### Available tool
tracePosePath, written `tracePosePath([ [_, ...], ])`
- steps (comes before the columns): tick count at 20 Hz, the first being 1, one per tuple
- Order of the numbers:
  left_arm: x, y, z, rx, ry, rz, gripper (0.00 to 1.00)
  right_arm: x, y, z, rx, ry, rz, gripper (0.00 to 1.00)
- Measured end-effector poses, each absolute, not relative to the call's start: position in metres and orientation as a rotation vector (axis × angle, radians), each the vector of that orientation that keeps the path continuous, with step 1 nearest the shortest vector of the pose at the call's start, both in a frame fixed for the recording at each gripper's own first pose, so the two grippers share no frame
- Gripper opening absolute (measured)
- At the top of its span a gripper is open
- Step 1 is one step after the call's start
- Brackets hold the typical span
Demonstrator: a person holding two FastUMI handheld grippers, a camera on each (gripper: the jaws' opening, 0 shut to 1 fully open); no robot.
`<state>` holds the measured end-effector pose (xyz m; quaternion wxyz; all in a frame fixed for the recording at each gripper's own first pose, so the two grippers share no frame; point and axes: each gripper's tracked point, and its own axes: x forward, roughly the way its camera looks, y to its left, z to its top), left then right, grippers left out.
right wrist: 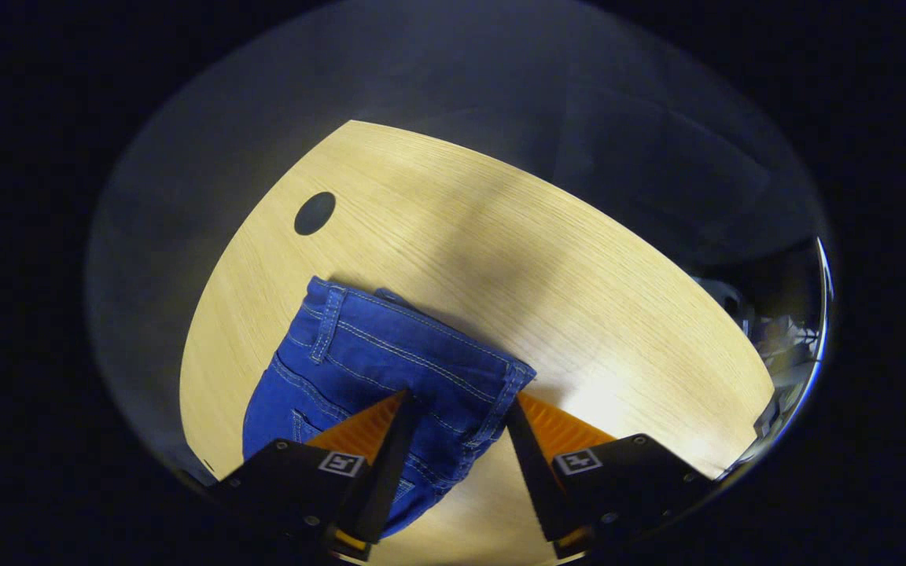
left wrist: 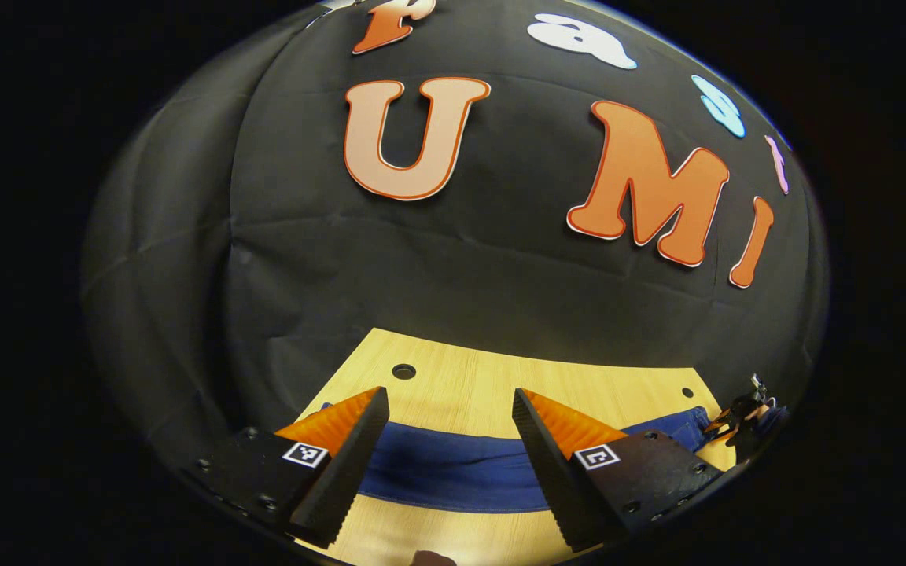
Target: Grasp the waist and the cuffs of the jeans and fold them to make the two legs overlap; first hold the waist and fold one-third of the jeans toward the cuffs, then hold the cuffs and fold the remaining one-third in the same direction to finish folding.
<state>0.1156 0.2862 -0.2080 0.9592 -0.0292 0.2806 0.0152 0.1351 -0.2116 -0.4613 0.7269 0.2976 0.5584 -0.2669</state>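
On the table (right wrist: 579, 259): jeans (right wrist: 374, 362) lying flat, waist toward right gripper (right wrist: 457, 413).
Right jaws: hovering wide over waistband, readying a grasp.
Left gripper (left wrist: 449, 409): jaws gaping above the legs.

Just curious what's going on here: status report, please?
Left hand-held gripper open above jeans. Right hand-held gripper open at the waistband. Jeans flat on table, nothing blocking.

No readable text is showing on the jeans (right wrist: 390, 369) or the wooden table (right wrist: 500, 236). Small square black-and-white coded markers (left wrist: 305, 453) are sitting on the gripper fingers, beside the jeans, carrying patterns rather than legible words or numbers.
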Motion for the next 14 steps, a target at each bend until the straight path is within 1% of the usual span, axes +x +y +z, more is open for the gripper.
tracePosePath([
  [1, 0.113, 0.282, -0.209, -0.056, 0.573, 0.032, 0.98, 0.133, -0.207, -0.464, 0.652, 1.221, -0.569, 0.64],
  [2, 0.111, 0.281, -0.21, -0.057, 0.575, 0.03, 0.98, 0.134, -0.207, -0.459, 0.65, 1.206, -0.556, 0.58],
  [3, 0.106, 0.281, -0.211, -0.059, 0.582, 0.033, 0.98, 0.131, -0.206, -0.46, 0.654, 1.209, -0.517, 0.52],
  [4, 0.102, 0.282, -0.211, -0.062, 0.587, 0.034, 0.98, 0.13, -0.211, -0.454, 0.703, 1.176, -0.575, 0.41],
  [5, 0.099, 0.283, -0.211, -0.065, 0.59, 0.038, 0.98, 0.126, -0.21, -0.46, 0.732, 1.198, -0.548, 0.29],
  [6, 0.096, 0.282, -0.212, -0.073, 0.59, 0.035, 0.98, 0.123, -0.21, -0.458, 0.758, 1.195, -0.529, 0.25],
  [8, 0.09, 0.282, -0.211, -0.086, 0.593, 0.034, 0.98, 0.12, -0.211, -0.455, 0.812, 1.183, -0.519, 0.25],
  [10, 0.086, 0.281, -0.215, -0.097, 0.606, 0.034, 0.98, 0.121, -0.214, -0.446, 0.859, 1.123, -0.501, 0.25],
  [14, 0.08, 0.277, -0.218, -0.111, 0.615, 0.013, 0.98, 0.124, -0.232, -0.416, 0.816, 1.031, -0.49, 0.24],
])
